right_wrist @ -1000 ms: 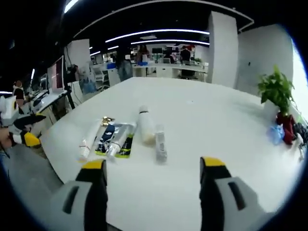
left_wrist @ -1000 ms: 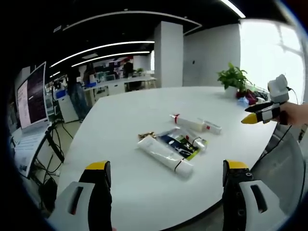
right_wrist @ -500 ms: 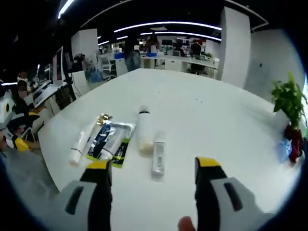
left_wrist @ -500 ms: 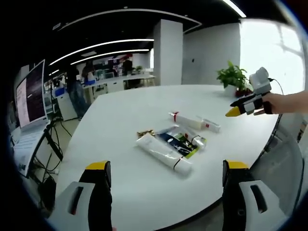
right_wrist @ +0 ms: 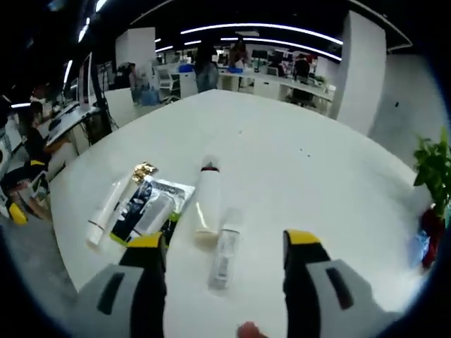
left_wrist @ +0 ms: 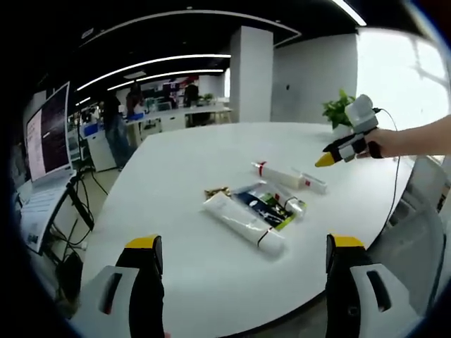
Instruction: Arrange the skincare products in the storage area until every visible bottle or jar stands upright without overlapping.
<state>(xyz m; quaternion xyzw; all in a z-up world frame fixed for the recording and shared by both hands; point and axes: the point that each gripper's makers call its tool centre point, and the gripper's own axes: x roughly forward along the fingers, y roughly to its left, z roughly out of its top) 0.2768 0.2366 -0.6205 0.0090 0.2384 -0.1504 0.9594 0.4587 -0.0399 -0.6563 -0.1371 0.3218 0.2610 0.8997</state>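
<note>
My left gripper (left_wrist: 239, 264) hangs at the near edge of the round white counter (left_wrist: 176, 176), jaws spread wide, nothing between them. My right gripper (right_wrist: 222, 260) is over the counter, jaws likewise apart and empty; in the left gripper view it enters from the upper right (left_wrist: 330, 158), held in my hand (left_wrist: 394, 143).

All skincare items lie flat in a cluster at mid-counter. In the right gripper view:
- slim clear plastic tube (right_wrist: 223, 254), lower centre, between my jaw tips;
- cream-white tube with a red band at its cap (right_wrist: 204, 204), just left of the clear one, lengthwise up the frame;
- dark blue and green sachets (right_wrist: 144, 210), overlapping, left of the cream tube;
- small gold foil packet (right_wrist: 143, 171) at the sachets' top end;
- long white tube with a dark band (right_wrist: 103, 215), leftmost.

In the left gripper view the long white tube (left_wrist: 243, 223) sits nearest me, centre frame. A green potted plant (right_wrist: 435, 167) stands at right edge.
</note>
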